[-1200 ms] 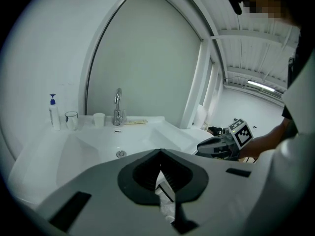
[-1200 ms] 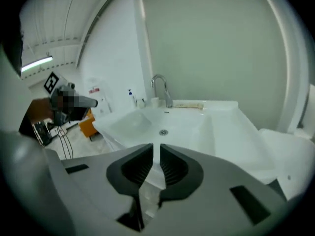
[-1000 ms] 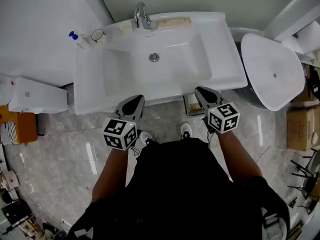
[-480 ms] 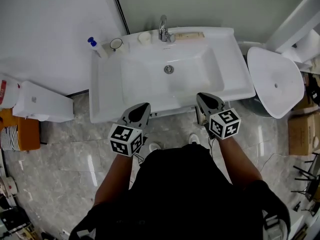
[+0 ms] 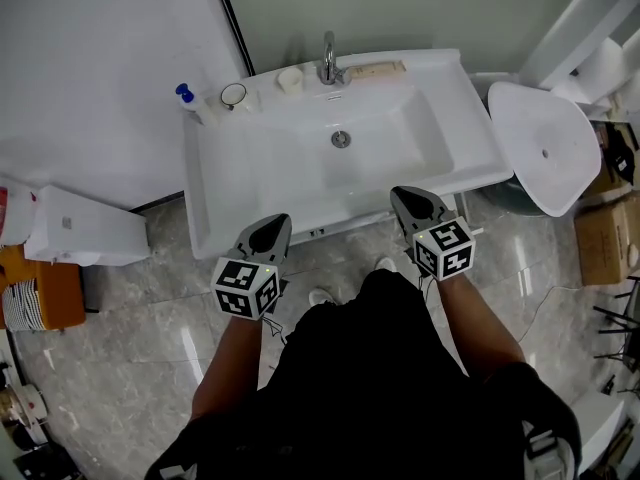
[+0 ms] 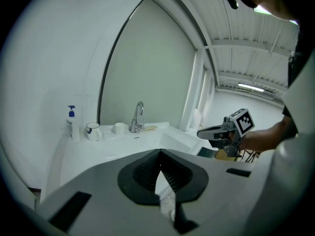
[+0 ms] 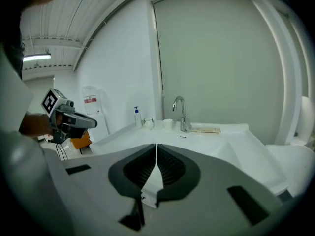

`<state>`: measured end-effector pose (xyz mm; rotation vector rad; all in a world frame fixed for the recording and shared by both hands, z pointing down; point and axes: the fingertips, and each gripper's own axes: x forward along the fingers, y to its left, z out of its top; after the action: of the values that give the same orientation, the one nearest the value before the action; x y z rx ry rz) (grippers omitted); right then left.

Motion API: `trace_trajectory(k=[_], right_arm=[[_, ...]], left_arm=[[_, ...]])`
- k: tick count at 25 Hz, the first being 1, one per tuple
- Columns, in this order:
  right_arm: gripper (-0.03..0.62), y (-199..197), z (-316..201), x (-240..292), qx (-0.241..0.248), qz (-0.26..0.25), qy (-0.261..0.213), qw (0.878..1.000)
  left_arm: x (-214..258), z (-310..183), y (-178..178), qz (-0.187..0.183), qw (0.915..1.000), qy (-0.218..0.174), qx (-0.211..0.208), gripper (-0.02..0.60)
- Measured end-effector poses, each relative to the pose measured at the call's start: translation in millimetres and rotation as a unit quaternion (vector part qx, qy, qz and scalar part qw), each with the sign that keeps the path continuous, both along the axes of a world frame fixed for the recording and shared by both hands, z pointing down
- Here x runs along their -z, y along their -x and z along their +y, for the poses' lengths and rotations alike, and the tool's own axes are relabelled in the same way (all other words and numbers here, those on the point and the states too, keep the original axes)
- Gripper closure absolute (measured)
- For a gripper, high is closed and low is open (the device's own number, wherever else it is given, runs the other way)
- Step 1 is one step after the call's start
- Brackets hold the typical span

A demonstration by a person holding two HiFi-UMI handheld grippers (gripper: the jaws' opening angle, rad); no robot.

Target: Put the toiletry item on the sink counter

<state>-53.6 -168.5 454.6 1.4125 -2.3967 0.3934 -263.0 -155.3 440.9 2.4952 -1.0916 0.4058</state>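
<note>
1. Left gripper (image 5: 277, 223) and right gripper (image 5: 399, 195) sit slightly lower in the head view than one second ago. The sink counter (image 5: 212, 203) has shifted rightward in that view.
2. Left gripper: jaws closed tip to tip, nothing clamped.
3. Right gripper: jaws closed tip to tip, nothing clamped.
4. Both grippers are at the counter's front edge, well apart.
5. Pump bottle (image 5: 189, 102): upright at the counter's back left corner, beside a cup (image 5: 233, 95), far from both grippers.
6. Faucet (image 5: 328, 60): centred behind the basin.

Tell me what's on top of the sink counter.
A blue-pump bottle, a dark-rimmed cup, a small white cup, the faucet and a flat tan strip line the back of the counter. Nothing covers them.
</note>
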Motion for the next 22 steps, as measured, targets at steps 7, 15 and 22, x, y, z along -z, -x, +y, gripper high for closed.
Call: trace_trajectory(k=[7,15,22], right_arm=[[0.585,6,-32,-5,0.020,0.063,-0.004,0.998],[0.585,-15,-108,-9,0.019,0.114,0.005,0.993],[0.585,-40,-192,-7,0.045,0.167,0.006,0.985]], left_arm=[[-2,-19,-1,0.009,1.0000,0.003,0.000,0.584],[1,-57,0,0.000,0.9998,0.006,0.019,0.584],[-10,-107,-10,-0.002,0.9994,0.021,0.029,0.585]])
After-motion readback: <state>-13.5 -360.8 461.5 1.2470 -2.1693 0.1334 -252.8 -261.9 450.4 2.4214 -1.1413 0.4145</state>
